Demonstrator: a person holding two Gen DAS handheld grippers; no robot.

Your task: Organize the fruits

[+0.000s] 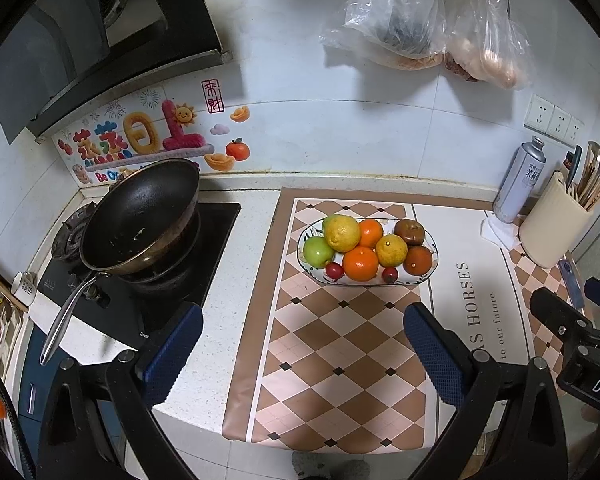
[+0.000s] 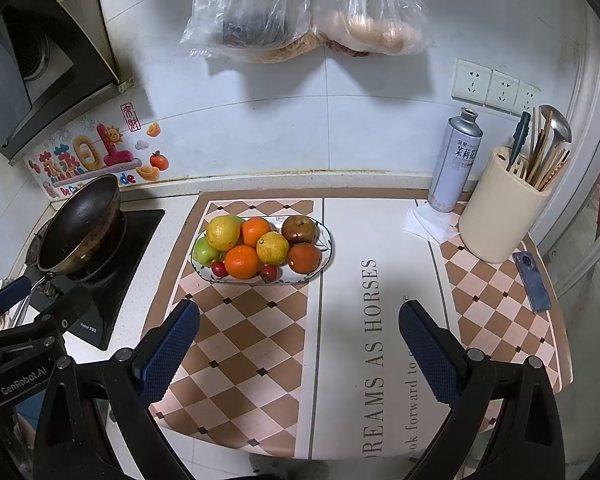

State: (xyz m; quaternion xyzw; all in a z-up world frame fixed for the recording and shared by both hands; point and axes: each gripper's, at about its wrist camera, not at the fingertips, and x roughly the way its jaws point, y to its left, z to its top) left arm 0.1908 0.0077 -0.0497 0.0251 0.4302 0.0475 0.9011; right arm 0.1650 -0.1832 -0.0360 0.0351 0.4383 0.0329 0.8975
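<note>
Right now every fruit in view lies heaped in the oval dish (image 1: 430,270) on the checked mat (image 1: 332,360), at about twelve o'clock from both tools. Two yellow citrus (image 1: 342,233), two oranges (image 1: 361,263), a green apple (image 1: 318,251), two brownish fruits (image 1: 409,231) and two small red ones (image 1: 334,270) touch one another there. The left gripper (image 1: 302,354) and the right gripper (image 2: 298,354) both hang over the mat with fingers spread wide, clamped on nothing. As a judgement, this fits either fruit already gathered or a pile waiting to be sorted; the pictures cannot settle which. A wok (image 1: 140,216) sits at ten o'clock, a utensil holder (image 2: 500,204) at two.
</note>
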